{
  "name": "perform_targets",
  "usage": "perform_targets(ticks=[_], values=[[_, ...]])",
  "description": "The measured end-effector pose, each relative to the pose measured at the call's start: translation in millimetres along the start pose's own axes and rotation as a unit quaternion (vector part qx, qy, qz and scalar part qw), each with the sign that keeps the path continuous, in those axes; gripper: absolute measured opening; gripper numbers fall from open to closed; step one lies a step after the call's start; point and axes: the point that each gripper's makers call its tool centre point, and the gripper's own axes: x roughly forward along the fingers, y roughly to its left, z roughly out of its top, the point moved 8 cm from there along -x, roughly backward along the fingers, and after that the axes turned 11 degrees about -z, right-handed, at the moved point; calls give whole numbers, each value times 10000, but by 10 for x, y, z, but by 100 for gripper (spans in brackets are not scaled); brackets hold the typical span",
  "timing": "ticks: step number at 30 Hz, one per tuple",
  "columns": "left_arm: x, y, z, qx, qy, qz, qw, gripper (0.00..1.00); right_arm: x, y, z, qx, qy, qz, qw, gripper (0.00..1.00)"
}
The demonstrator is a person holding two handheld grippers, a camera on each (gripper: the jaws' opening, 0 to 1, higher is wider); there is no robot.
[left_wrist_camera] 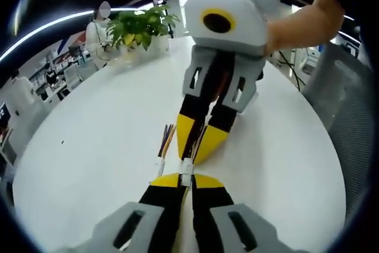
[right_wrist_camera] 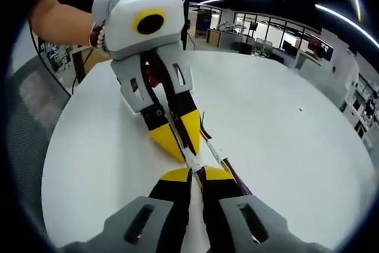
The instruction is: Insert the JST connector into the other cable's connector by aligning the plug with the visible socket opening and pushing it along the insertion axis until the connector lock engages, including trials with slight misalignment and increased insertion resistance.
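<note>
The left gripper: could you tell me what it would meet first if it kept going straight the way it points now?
Most likely the right gripper, whose yellow tips face the left gripper almost head-on over the white connector between them; depth is hard to judge.

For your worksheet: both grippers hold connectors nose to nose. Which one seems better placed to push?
Hard to call; perhaps the right gripper: its jaws, closed on its connector, point at the left gripper.

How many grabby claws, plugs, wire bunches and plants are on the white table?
Grippers: 2, the left gripper and the right gripper
White connectors: 2, one at each gripper's fingers, the other
Wire bundles: 1
Potted plants: 1
Total: 6
</note>
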Motion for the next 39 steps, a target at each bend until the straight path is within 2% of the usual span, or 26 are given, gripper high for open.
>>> perform_targets(ticks=[28,39], values=[[-22,16,-42,-59,-101,122,9999,1,34,-5,-30,42,53,-52,10000,7],[-116,-25,-1,-81,-211,225,9995,3,-46,-20,51,128,-67,-158,9998,7]])
